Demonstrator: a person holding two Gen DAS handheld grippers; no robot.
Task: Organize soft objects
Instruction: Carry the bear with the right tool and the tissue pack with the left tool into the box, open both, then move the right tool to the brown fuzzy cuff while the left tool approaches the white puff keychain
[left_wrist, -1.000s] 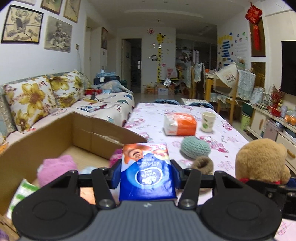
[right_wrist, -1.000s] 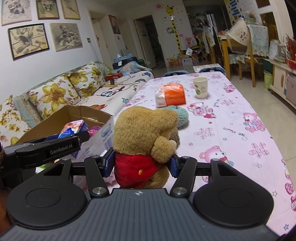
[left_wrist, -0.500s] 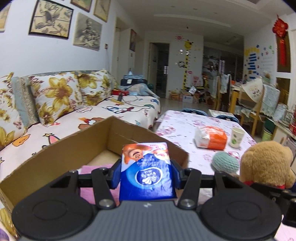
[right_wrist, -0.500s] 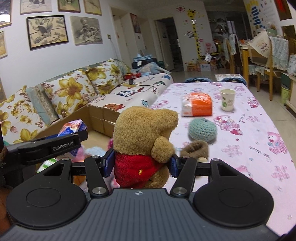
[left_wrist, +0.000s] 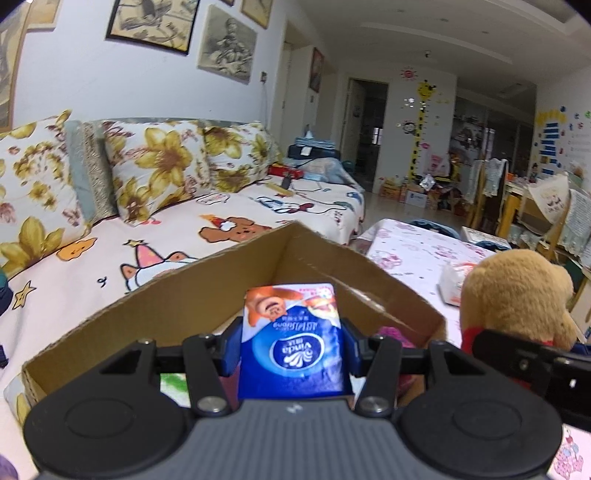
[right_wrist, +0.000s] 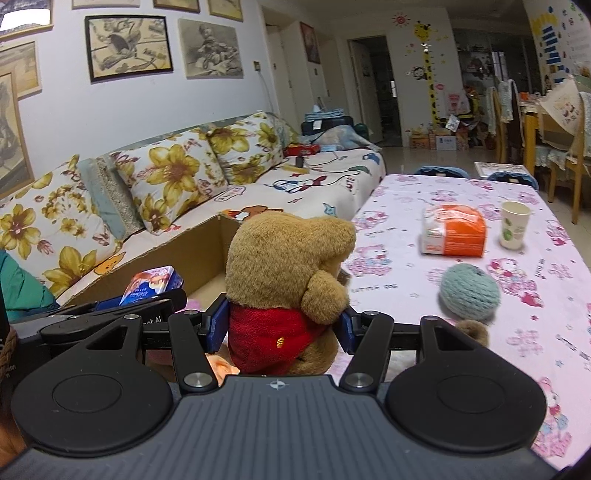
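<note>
**Tissue pack and plush bear held at the cardboard box**

Tissue pack (left_wrist: 291, 341), blue with a cartoon print on its upper end, sits clamped between the jaws of the left gripper (left_wrist: 291, 349), held above the open cardboard box (left_wrist: 207, 291). Inside the box, a pink soft item (left_wrist: 391, 331) shows just right of the pack, and a green-and-white patch (left_wrist: 173, 384) shows lower left, though what it is cannot be made out.

Just to the right, the plush bear (right_wrist: 291, 277), tan with a red shirt, is gripped at its torso by the jaws of the right gripper (right_wrist: 282, 328), which are closed against both of its sides. The bear hangs near the box's right-hand edge, beside the tabletop (right_wrist: 554, 295) with its pink cartoon-print cloth.

On the tabletop, a teal yarn ball (right_wrist: 469, 291) lies near the bear, with a small brown fuzzy item (right_wrist: 472, 330) just in front of it. Farther back sit an orange-and-white tissue pack (right_wrist: 454, 236) and a paper cup (right_wrist: 514, 229), near each other but apart.

Behind the box runs a sofa (right_wrist: 314, 184) with a cartoon-print cover and yellow floral cushions (right_wrist: 170, 184).
</note>
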